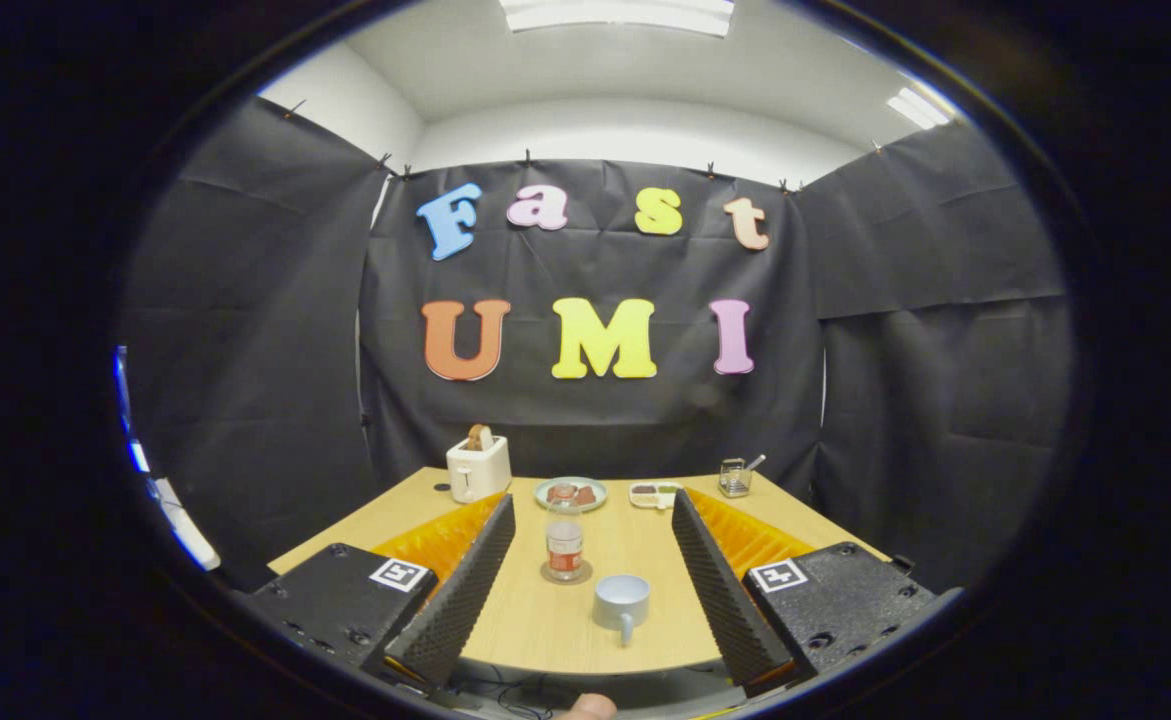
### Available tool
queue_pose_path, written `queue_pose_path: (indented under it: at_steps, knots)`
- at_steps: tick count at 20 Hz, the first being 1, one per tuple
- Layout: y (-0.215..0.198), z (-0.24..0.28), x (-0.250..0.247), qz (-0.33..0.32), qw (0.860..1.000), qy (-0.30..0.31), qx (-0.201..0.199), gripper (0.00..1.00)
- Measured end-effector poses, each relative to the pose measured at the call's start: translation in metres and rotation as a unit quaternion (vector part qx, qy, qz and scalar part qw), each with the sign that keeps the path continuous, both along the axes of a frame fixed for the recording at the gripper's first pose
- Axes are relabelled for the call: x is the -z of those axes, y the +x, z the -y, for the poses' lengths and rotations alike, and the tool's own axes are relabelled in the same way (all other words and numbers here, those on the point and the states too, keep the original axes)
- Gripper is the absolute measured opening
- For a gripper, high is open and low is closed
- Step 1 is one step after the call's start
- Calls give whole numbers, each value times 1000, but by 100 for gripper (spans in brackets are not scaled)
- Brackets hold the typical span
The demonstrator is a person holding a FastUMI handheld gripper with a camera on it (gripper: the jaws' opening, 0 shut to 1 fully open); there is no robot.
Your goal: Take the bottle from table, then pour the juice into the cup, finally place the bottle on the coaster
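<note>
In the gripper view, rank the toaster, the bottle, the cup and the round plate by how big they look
1. Toaster, though it stands farther back.
2. Bottle and cup: too close to rank; both sit nearer the camera, between the open tool's fingers.
3. Round plate, flattened by the viewing angle.

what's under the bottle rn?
The bottle stands on a round coaster; its rim shows around the base, its middle is covered. The cup sits beside it. The tool is open, holding nothing.
</note>
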State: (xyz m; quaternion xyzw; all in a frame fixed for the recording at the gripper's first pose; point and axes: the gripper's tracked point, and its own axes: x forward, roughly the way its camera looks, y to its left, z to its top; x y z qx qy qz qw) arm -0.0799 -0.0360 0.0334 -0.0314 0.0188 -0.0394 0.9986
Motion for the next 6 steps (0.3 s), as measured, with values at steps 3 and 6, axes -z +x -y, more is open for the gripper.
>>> queue_pose_path:
  at_steps: [3,6]
  knots:
    - [2,4,6,-3,1000,4,4,100]
    - [2,3,7,-2,1000,8,3,100]
